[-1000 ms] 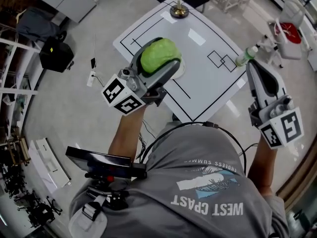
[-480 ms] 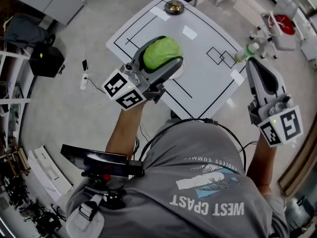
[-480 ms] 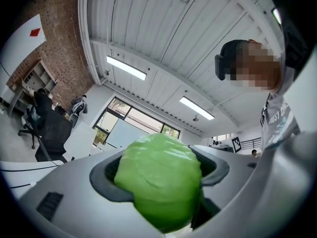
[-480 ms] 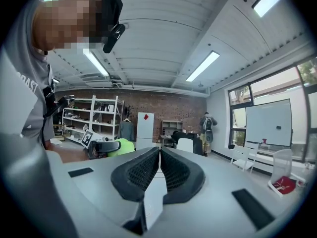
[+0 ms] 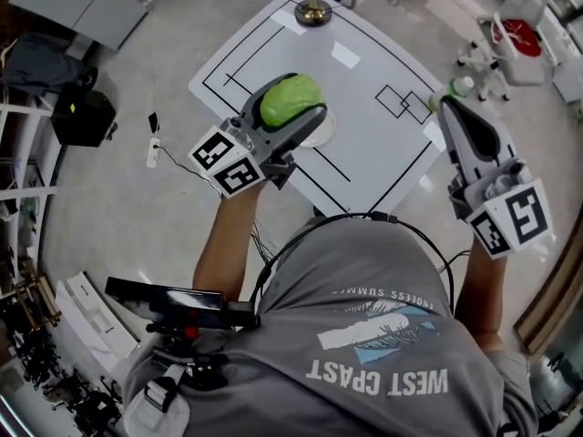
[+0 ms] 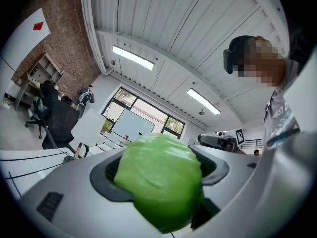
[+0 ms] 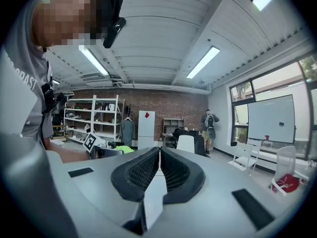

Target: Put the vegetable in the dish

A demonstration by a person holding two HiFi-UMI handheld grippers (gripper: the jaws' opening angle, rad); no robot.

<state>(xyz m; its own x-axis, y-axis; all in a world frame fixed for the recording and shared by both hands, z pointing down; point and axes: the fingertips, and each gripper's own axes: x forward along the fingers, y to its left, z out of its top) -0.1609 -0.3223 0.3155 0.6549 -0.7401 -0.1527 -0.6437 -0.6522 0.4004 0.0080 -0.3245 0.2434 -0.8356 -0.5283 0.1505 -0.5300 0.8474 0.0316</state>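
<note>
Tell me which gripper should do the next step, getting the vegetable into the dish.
Left. The left gripper holds the green vegetable over the dish; the right gripper is shut, empty and off to the side.

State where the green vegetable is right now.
The vegetable sits left of centre in the head view, gripped in the left gripper, held above the white table and overlapping the left edge of the dish.

2 tools (image 5: pixel 314 116) (image 5: pixel 448 107), 1 vegetable (image 5: pixel 288 100), 1 lamp (image 5: pixel 312 11), possibly 1 dish (image 5: pixel 321 135).
</note>
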